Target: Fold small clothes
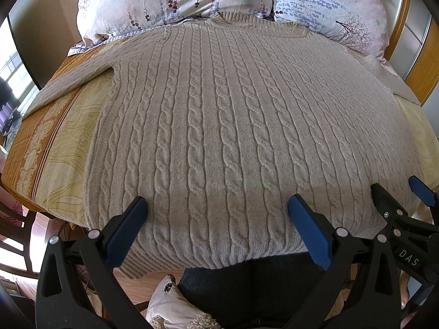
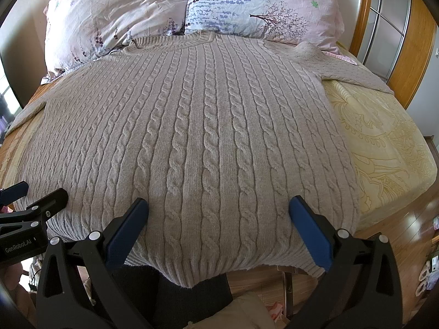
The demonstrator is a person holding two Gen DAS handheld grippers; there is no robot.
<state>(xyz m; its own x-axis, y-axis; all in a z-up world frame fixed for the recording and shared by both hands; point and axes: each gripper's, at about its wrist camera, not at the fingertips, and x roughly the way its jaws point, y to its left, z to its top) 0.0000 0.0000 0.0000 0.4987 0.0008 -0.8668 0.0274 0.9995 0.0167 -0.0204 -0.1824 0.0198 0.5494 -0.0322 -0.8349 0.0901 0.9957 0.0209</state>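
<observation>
Two floral pillows [image 2: 192, 8], yellow patterned bedsheet [image 2: 384, 142], wooden headboard [image 2: 359, 13]

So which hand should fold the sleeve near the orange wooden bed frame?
Probably the right gripper: it is open over the sweater hem nearer that sleeve. The left gripper sits further away.

We are wearing matte black plastic frames on both tools. Our left gripper [image 1: 216, 205] is carrying two blue rubbery pads on long triangular fingers [image 1: 124, 233], each arm cut with a triangular window and pinned with round silver rivets. Our right gripper [image 2: 218, 205] is showing the same black arms and blue pads [image 2: 310, 233]. White letters reading "DAS" are standing on the right tool's body beside the left gripper, and "GenRobot.AI" is printed white on the left tool's body beside the right gripper.
</observation>
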